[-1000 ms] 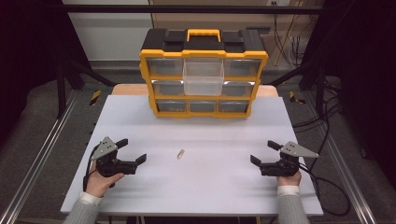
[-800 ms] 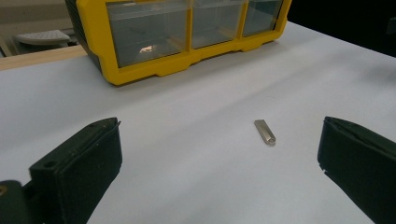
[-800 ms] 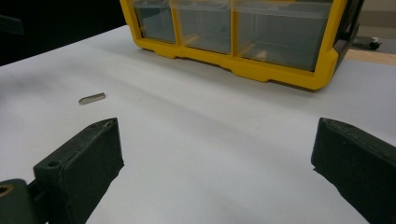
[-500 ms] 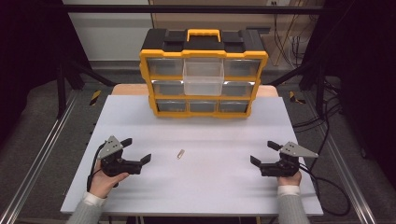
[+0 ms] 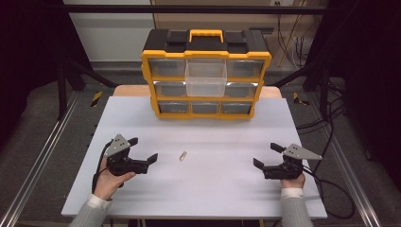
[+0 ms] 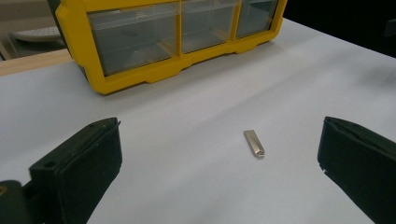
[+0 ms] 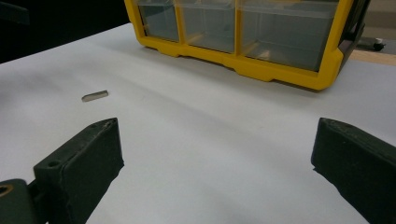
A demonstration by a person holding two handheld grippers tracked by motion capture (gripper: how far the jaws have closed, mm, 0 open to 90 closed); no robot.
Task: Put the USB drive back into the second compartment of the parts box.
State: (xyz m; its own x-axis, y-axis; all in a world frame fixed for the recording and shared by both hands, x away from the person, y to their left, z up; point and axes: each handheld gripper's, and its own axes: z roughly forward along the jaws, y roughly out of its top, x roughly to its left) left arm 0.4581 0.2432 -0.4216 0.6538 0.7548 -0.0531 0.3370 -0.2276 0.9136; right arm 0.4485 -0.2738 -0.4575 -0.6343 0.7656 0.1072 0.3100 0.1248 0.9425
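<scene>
A white table (image 5: pixel 213 189) fills the lower frame, with a yellow drawer organizer (image 5: pixel 206 73) at upper center. The left gripper (image 5: pixel 143 150) at lower left and right gripper (image 5: pixel 265 156) at lower right hover, both with jaws spread, holding nothing. 1 small metal piece (image 5: pixel 183 155) lies center, just right of the left gripper.

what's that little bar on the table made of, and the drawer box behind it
The little bar looks like metal: silvery, with a dull sheen and crisp flat facets. The drawer box looks like moulded plastic: an opaque, glossy yellow frame with a black top, and clear drawers whose see-through fronts suggest plastic too.
</scene>
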